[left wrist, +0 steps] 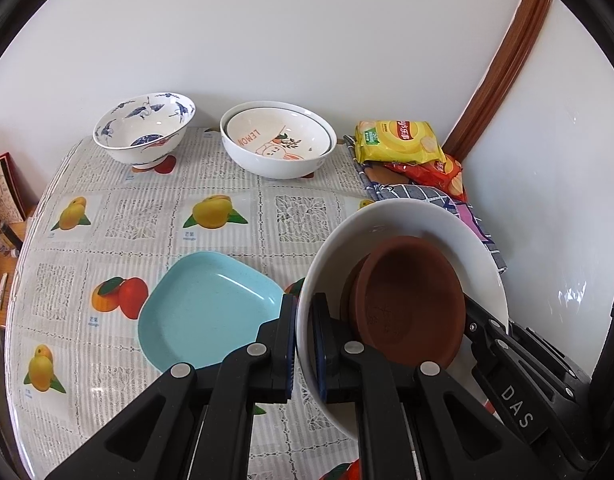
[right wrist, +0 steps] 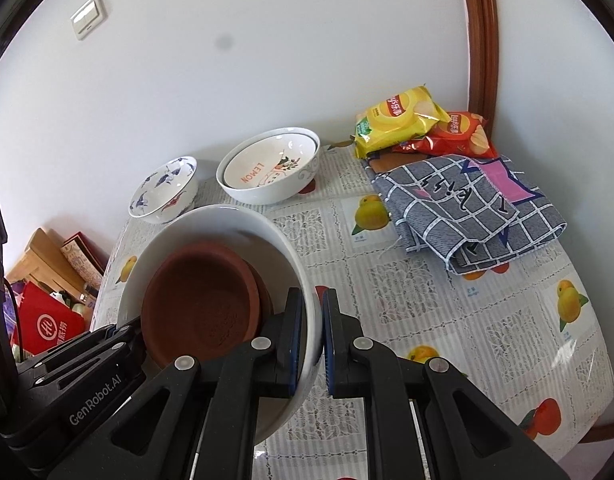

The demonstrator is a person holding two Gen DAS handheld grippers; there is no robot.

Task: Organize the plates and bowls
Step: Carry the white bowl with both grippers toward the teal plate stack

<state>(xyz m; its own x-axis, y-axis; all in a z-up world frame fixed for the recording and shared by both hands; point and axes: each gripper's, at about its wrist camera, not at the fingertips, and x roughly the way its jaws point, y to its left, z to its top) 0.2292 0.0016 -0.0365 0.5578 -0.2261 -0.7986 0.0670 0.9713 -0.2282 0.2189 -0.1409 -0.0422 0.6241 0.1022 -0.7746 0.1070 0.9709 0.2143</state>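
You had the large white bowl (left wrist: 459, 232) pinched by its rim from opposite sides, the left claw (left wrist: 303, 344) clamped on one wall and the right claw (right wrist: 311, 340) on the other, which shared its weight and likely kept the two brown saucers (left wrist: 411, 300) inside from sliding as it hung above the worktop (left wrist: 147, 216). The blue plate (left wrist: 207, 308) lay just beside it, nearer the front edge. The nested lemon bowls (left wrist: 277, 140) and the blue-patterned bowl (left wrist: 145, 128) stood along the far edge by the wall, probably the spot for gathered dishes.
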